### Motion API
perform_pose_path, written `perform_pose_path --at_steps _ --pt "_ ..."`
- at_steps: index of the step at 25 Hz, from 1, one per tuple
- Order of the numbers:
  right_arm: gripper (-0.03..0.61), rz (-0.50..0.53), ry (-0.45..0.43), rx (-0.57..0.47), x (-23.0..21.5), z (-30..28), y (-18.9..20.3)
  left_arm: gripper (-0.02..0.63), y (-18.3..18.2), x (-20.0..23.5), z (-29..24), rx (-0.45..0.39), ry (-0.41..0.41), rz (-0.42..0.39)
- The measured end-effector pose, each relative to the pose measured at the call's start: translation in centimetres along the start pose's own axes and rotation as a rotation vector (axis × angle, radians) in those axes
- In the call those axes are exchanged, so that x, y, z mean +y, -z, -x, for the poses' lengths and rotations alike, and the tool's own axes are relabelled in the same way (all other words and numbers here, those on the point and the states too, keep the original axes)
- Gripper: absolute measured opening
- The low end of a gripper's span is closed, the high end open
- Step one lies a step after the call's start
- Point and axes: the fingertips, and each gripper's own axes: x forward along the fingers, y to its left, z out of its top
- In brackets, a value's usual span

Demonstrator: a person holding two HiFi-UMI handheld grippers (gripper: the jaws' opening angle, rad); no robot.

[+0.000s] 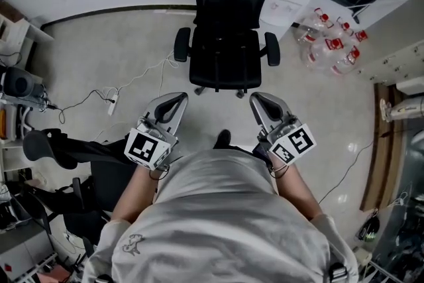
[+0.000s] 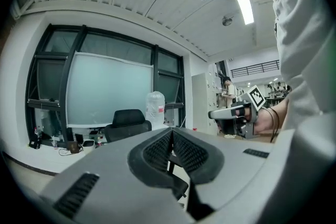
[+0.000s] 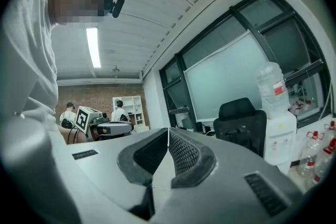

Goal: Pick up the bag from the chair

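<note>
Room: office with a pale floor [image 1: 119, 56]; white cables and a power strip [image 1: 112, 103] lie at left in the head view.
Chair: black mesh-backed office chair [image 1: 225, 43] on castors, just ahead of the person [image 1: 218, 209], with its backrest on the far side and its seat turned toward them.
Bag: cannot be told apart from the black seat in any view, so which way it points and its long axis cannot be told.
Left gripper: the left gripper [image 1: 177, 100] is held level and aimed at the chair, short of the seat. Its jaws are pressed together with nothing between them (the textured pads meet along one seam in the left gripper view).
Right gripper: the right gripper [image 1: 257, 99] is held beside the left one and aimed the same way. Its jaws are closed tight and empty.
Marker cubes: one sits on the rear of each gripper, left cube [image 1: 149, 146] and right cube [image 1: 293, 144]; each bears a black-and-white square pattern and no words.
Writing: a cluster of clear bottles [image 1: 331, 46] with red labels lies on the floor right of the chair. A water dispenser [image 3: 278, 139] carries a jug with a red label. The print on both is too small to read.
</note>
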Motion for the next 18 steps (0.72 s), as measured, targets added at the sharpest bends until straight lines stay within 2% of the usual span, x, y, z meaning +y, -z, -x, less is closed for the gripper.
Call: perform_pose_path --at_steps 7,18 --pt "0.034 -0.023 -0.015 -0.01 -5.3 -1.1 -0.9 0.012 -1.4 1.1 -5.6 -0.017 0.005 0.011" --pt "0.034 -0.032 0.016 0.019 -8.8 -5.6 -1.3 0.012 -0.4 5.7 -10.2 0.016 0.061 0.011"
